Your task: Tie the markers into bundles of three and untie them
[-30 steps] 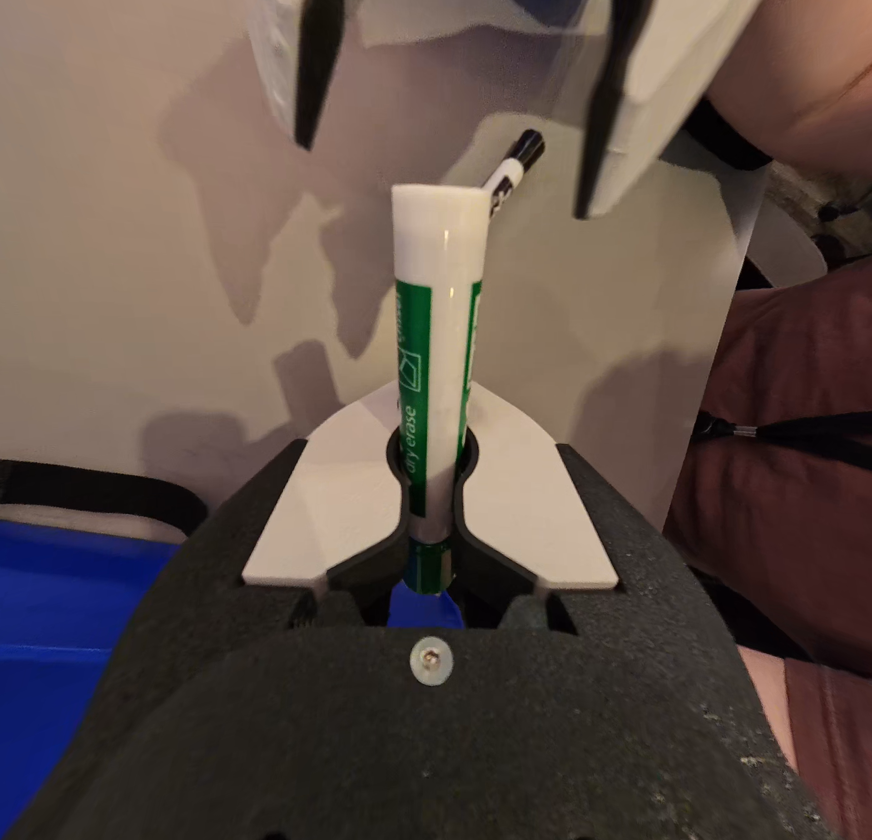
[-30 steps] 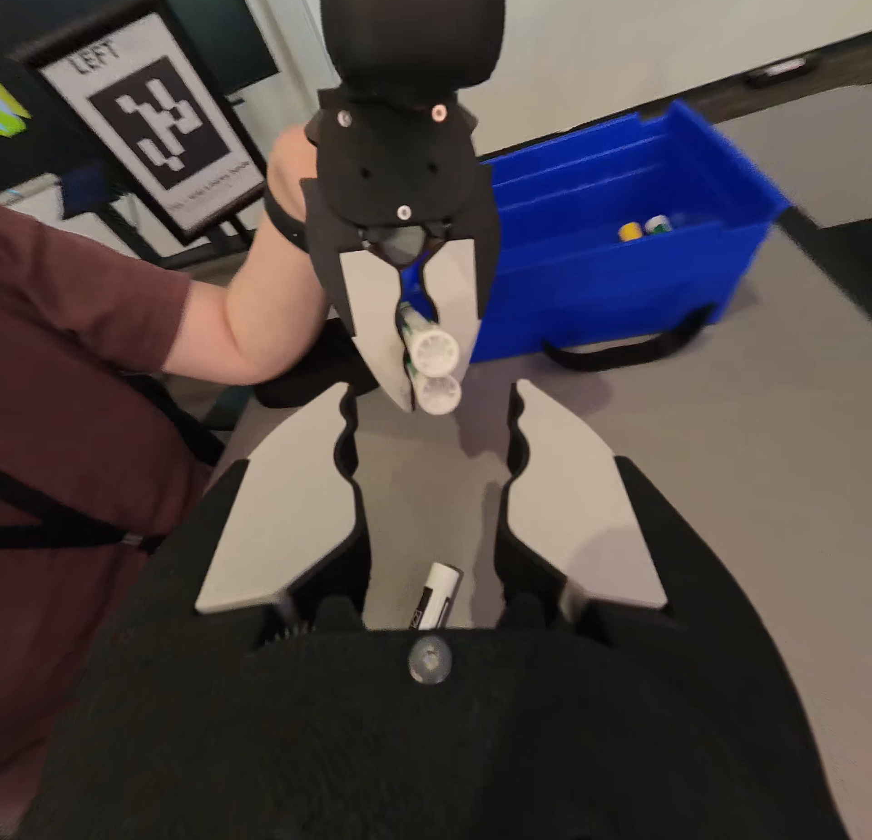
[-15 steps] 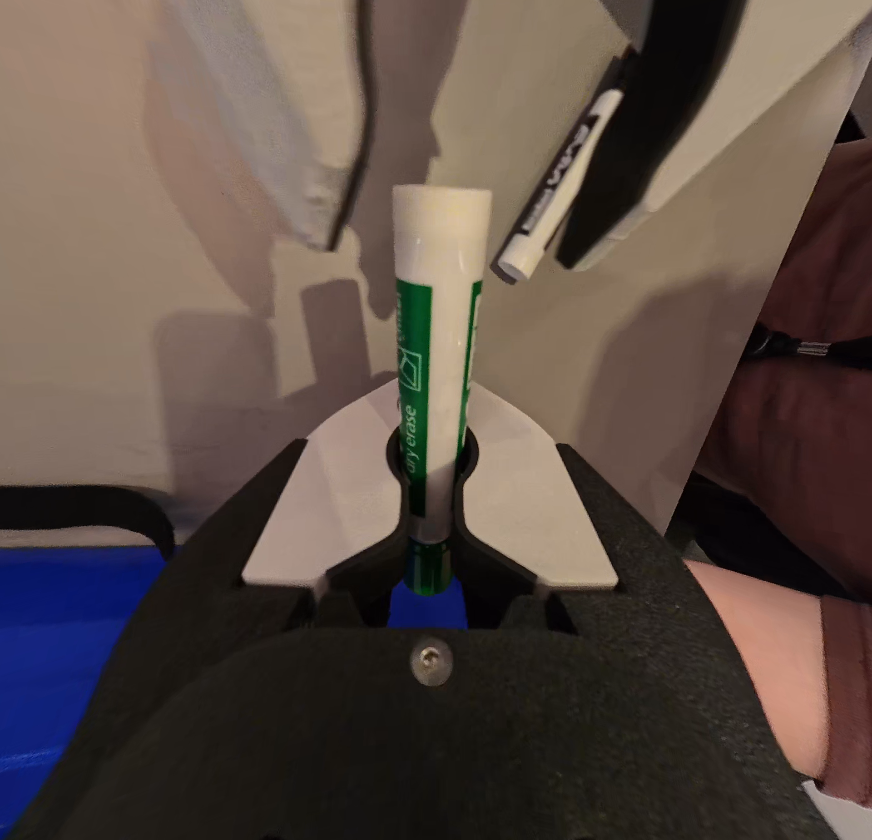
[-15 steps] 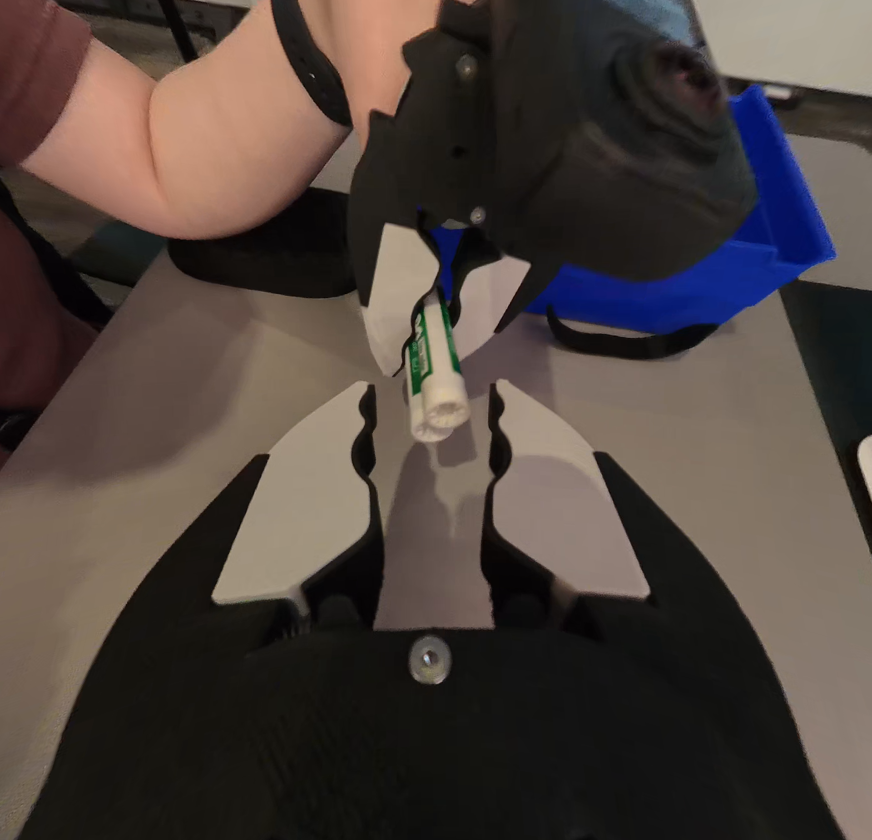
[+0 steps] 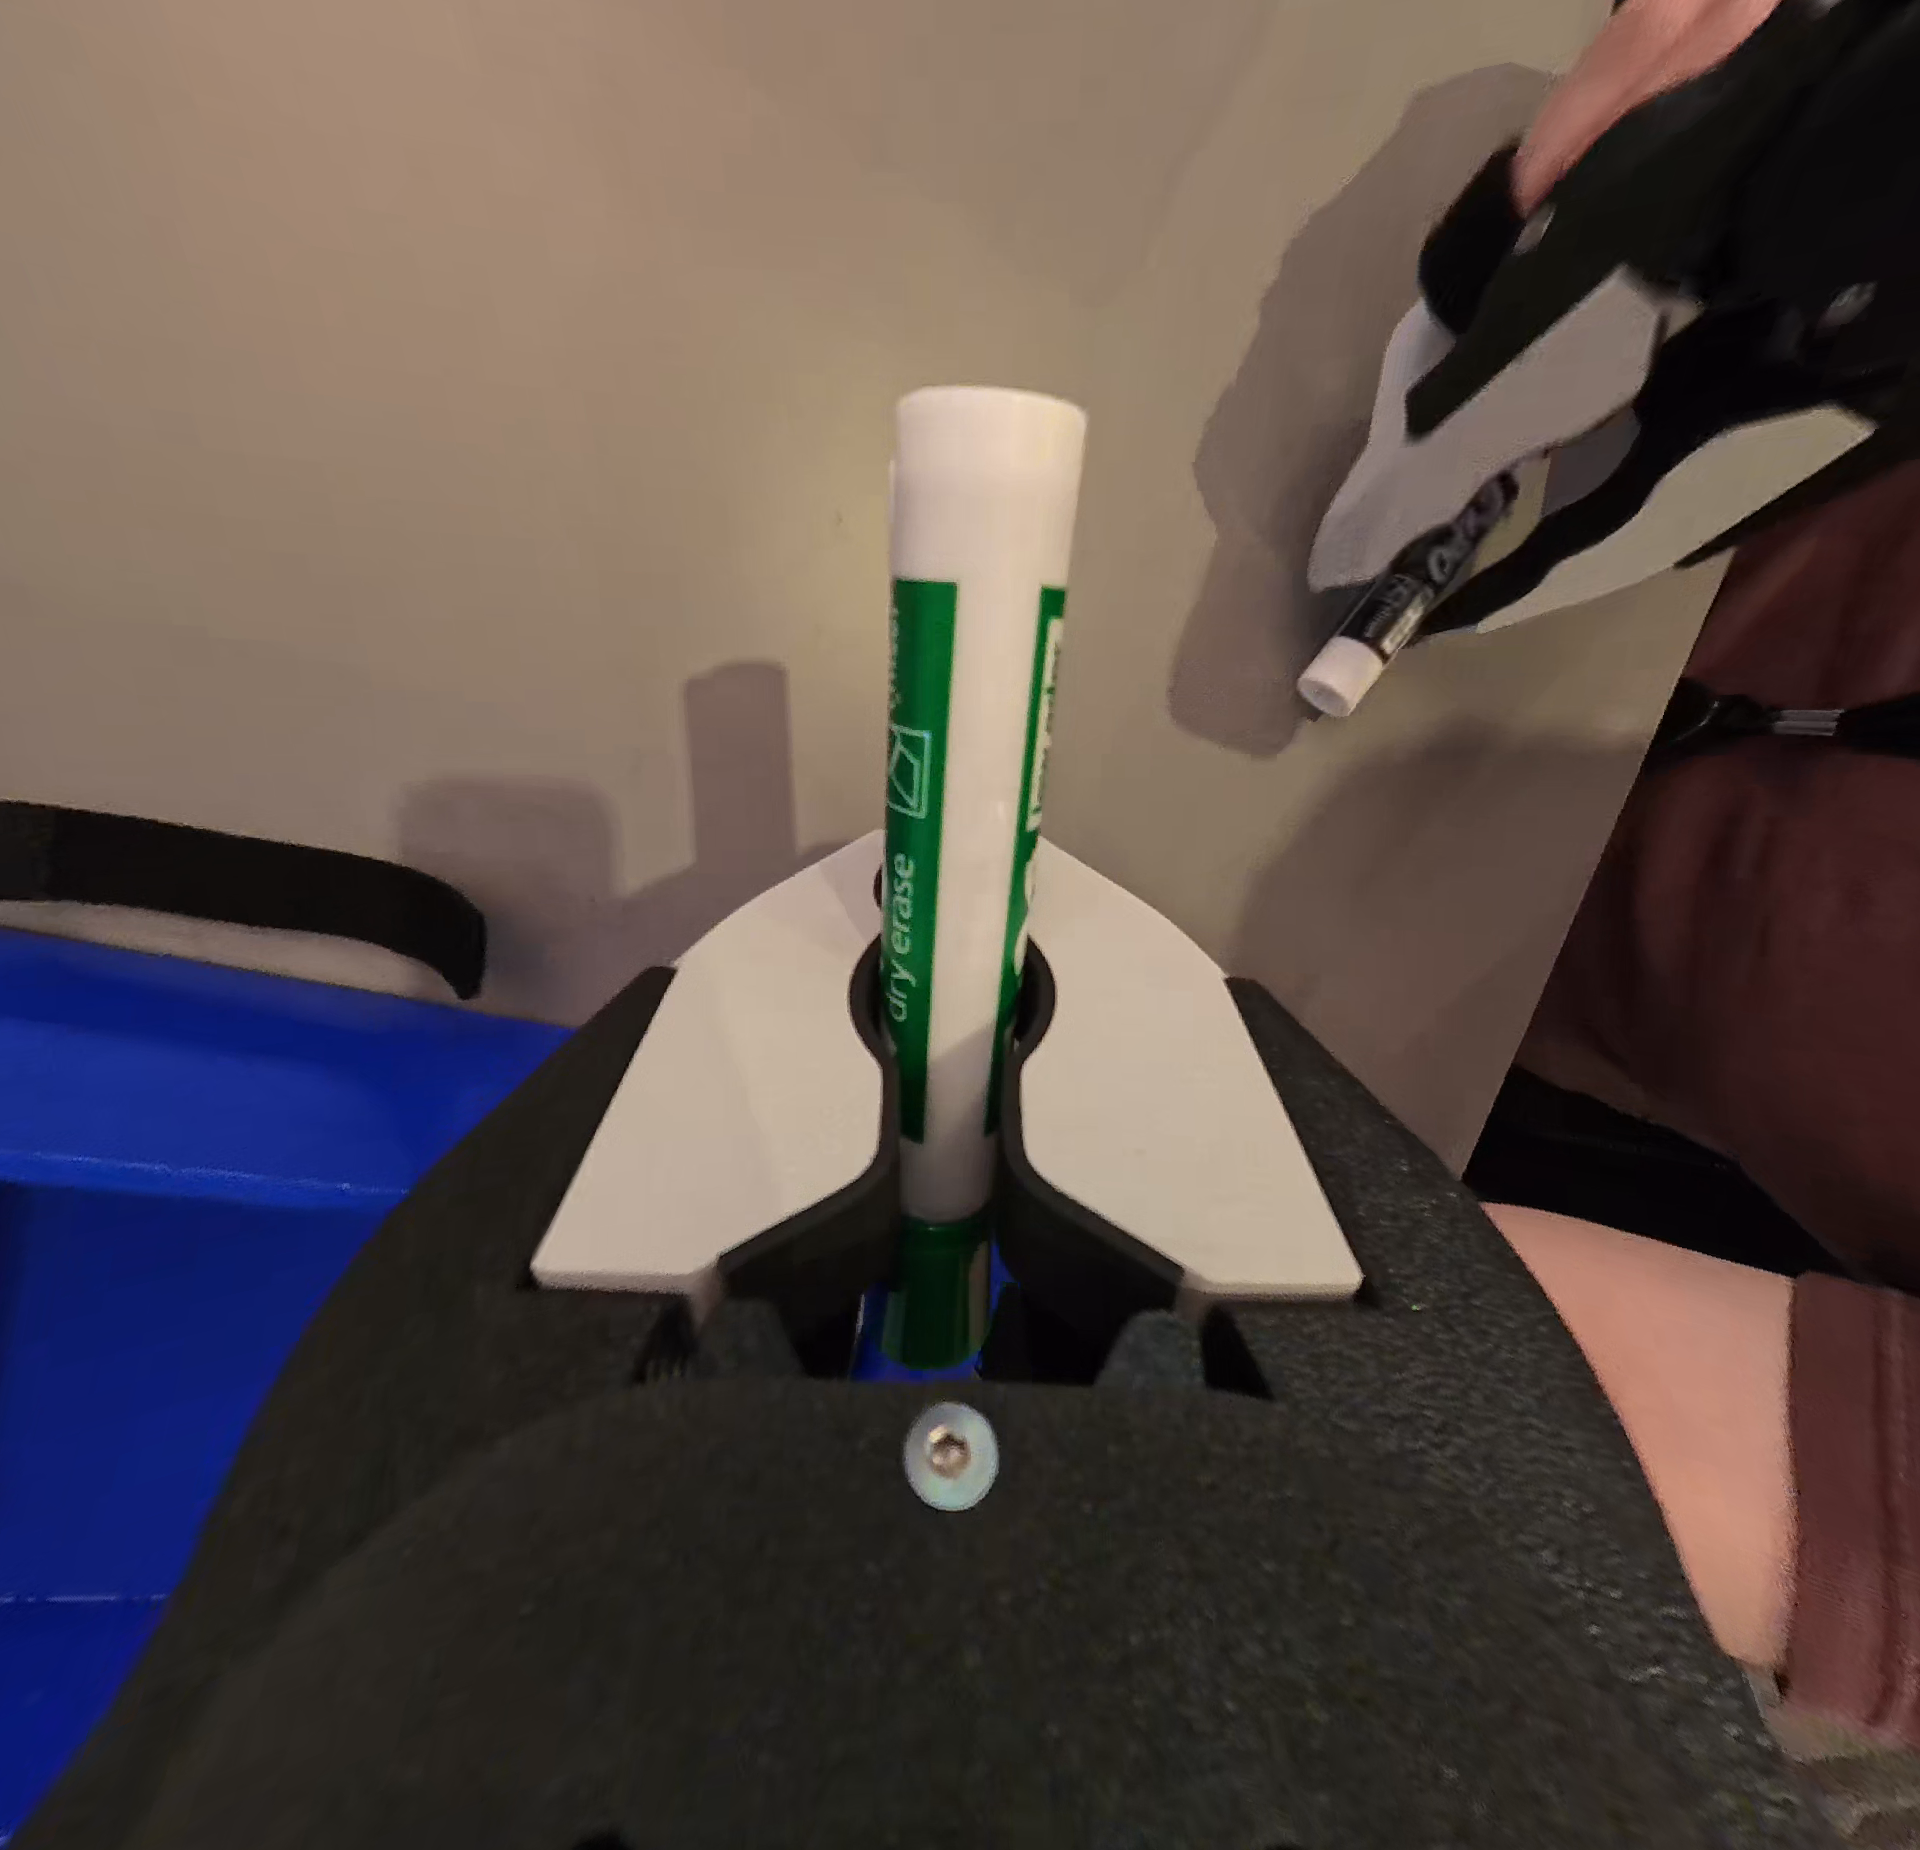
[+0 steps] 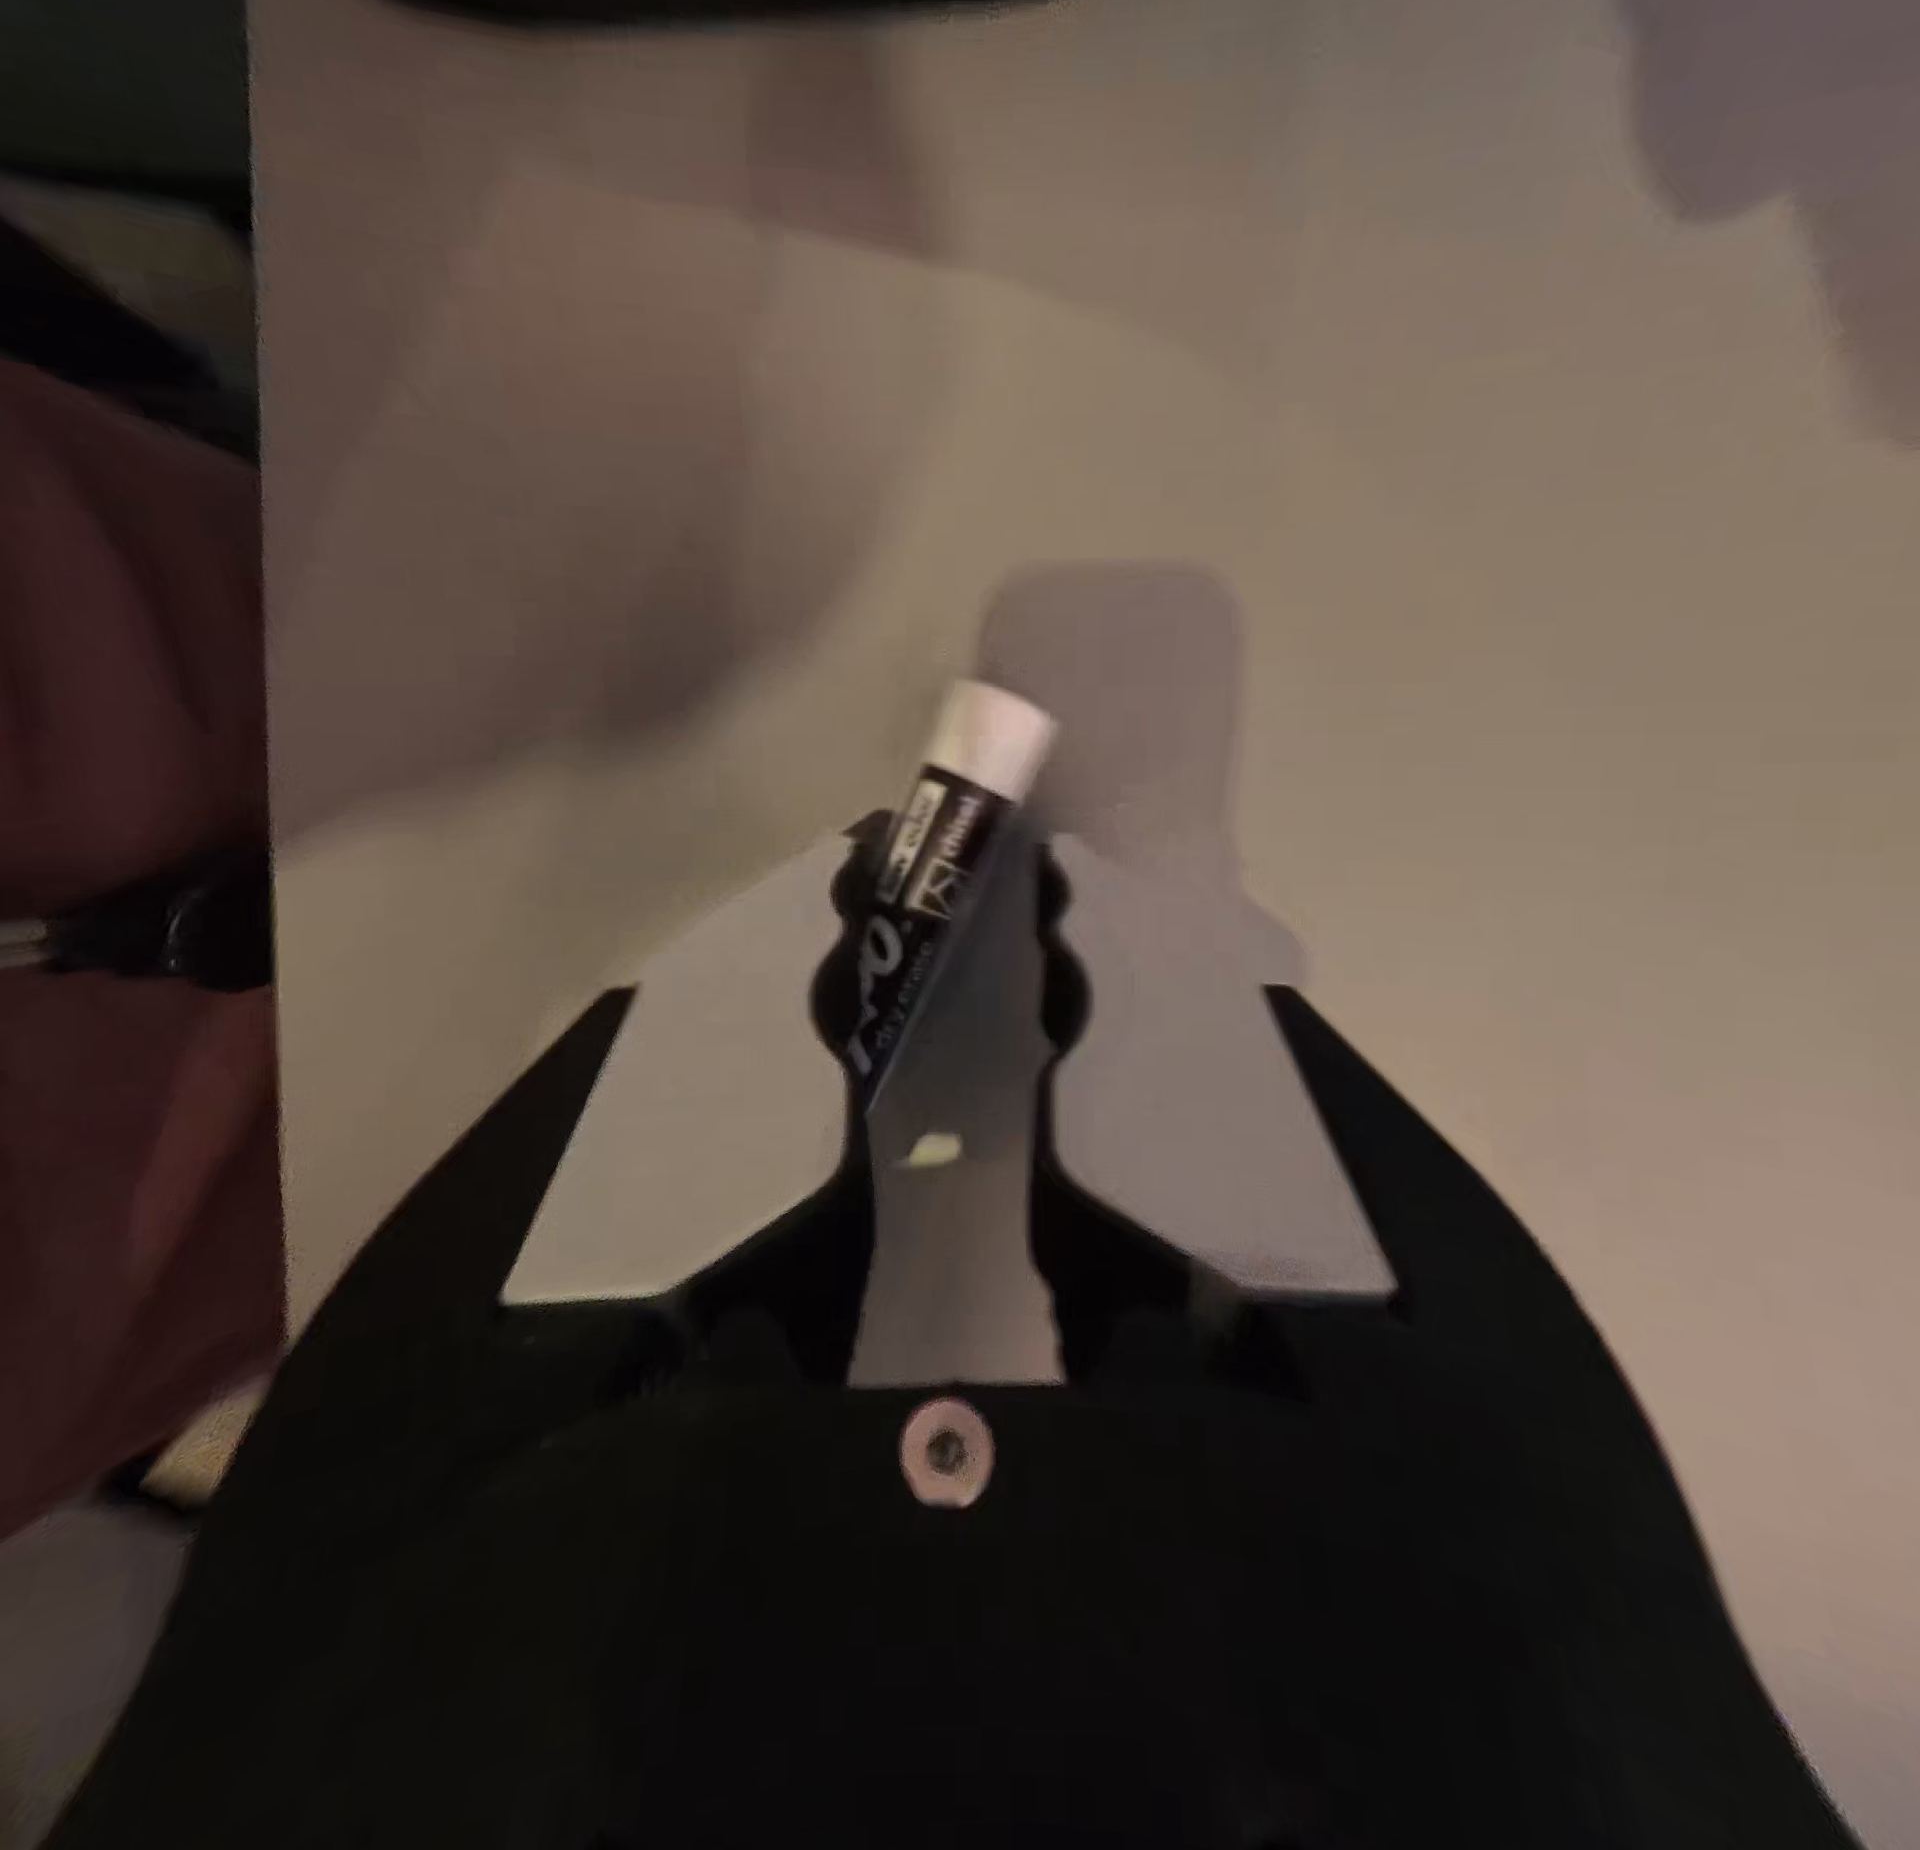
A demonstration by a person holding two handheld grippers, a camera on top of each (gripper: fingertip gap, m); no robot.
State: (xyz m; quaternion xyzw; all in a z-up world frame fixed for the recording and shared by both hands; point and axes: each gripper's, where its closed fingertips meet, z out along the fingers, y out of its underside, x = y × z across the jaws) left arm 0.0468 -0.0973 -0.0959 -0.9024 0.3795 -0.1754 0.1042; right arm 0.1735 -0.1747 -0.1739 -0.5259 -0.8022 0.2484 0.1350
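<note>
My left gripper [image 5: 951,927] pinches green markers [image 5: 971,761] beside the blue bin [image 5: 208,1125] and black strap [image 5: 312,881], while my right gripper [image 6: 951,855] clamps a black marker [image 6: 951,865] near the table [image 5: 520,346] edge.

Glossy plastic green marker [image 5: 982,761] — matt, grainy left hand-held gripper [image 5: 951,927] body.

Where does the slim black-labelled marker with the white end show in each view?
Left wrist view: black-labelled marker with the white end at right, clamped in the far right hand-held gripper.
Right wrist view: centre, tilted between that gripper's own fingers.
Shared landmark: the pale grey tabletop.
</note>
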